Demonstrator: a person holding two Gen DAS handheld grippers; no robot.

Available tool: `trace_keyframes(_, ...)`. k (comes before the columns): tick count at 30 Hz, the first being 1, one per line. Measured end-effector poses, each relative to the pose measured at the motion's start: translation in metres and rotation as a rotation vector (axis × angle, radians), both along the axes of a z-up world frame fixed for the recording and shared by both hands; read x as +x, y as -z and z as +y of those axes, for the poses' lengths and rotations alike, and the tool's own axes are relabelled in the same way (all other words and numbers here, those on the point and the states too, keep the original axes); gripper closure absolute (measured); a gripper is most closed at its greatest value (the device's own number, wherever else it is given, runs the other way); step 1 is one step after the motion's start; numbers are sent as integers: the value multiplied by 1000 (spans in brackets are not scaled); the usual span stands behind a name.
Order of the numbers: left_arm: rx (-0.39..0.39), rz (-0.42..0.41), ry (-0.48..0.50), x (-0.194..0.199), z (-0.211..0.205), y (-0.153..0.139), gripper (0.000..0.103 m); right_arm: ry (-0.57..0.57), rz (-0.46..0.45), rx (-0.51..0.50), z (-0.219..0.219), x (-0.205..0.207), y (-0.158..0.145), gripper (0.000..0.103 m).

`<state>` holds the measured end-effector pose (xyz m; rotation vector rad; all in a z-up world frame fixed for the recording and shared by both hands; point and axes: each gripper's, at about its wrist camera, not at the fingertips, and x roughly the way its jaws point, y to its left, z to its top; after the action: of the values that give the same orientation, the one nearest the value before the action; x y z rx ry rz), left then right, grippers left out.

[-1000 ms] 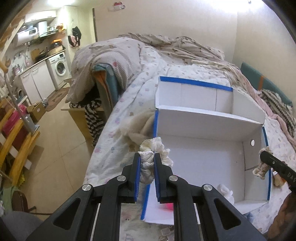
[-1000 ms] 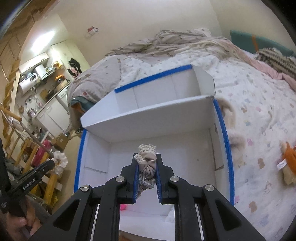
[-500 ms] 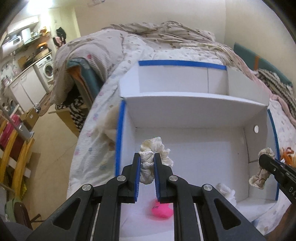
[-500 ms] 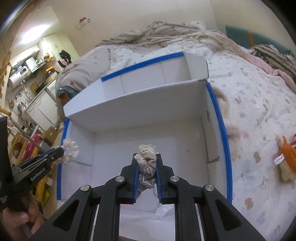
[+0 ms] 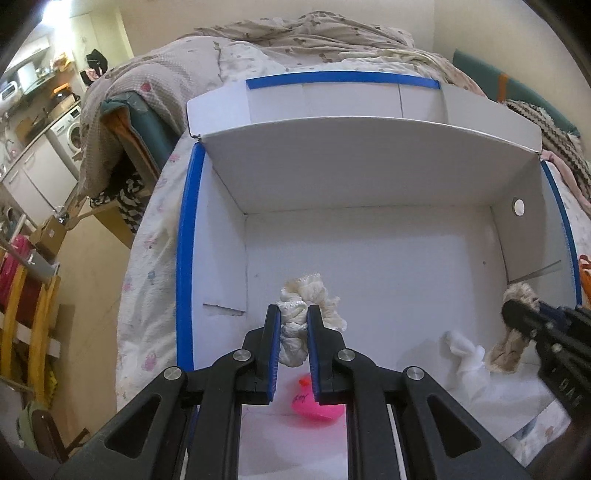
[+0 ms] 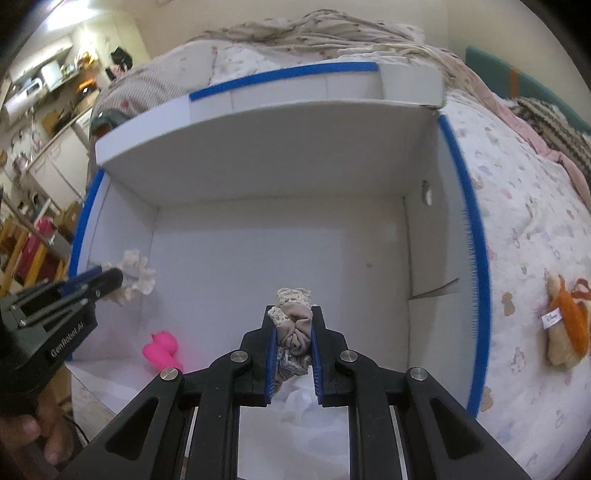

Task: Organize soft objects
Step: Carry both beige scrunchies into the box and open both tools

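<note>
A white cardboard box (image 5: 186,236) (image 6: 469,236) with blue taped edges lies open on the bed. Over its inside my left gripper (image 5: 292,314) is shut on a cream ruffled scrunchie (image 5: 314,295), which shows again at the left of the right wrist view as the cream scrunchie (image 6: 136,275). My right gripper (image 6: 293,314) is shut on a beige scrunchie with lace trim (image 6: 295,325); the same beige scrunchie (image 5: 508,350) hangs at the right edge of the left wrist view. On the box floor lie a pink soft toy (image 6: 160,349) (image 5: 314,404) and white crumpled cloth (image 5: 463,352).
A plush toy with an orange scarf (image 6: 567,321) lies on the patterned bedspread (image 6: 517,229) right of the box. Rumpled blankets (image 5: 303,33) are piled behind it. Left of the bed are floor, a wooden rack (image 5: 33,332) and a washing machine (image 5: 68,133).
Both grippers have come down and forward over the box, each still gripping its scrunchie. The left one moved from the box's left edge to over its inside; the pink toy came into view.
</note>
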<state>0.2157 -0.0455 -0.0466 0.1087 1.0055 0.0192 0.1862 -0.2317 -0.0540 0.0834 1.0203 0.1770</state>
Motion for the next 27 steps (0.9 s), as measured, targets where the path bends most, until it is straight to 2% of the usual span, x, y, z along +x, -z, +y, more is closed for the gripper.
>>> trace_keyframes(6,-21,26,-2,1,2,5,90,-19,19,-29,7,0,7,85)
trace_keyframes(13,-34,37,-11,4,6,6,90,3,26,-18,4,1,8,85)
trace_keyframes(19,-30,-17,-16,0,8,-2,90,17,-16,24,-2,-1,-1,85)
trace_keyframes(22,-39,-30,-21,-1,9,-6,90,24,-29,61,-6,-1,-4,78)
trace_keyframes(24,-41,-32,-25,-1,10,-7,86,34,-37,81,-8,-1,-7,74)
trace_keyframes(27,-22,-35,-22,-1,8,-7,85,37,-50,107,-9,-2,-10,59)
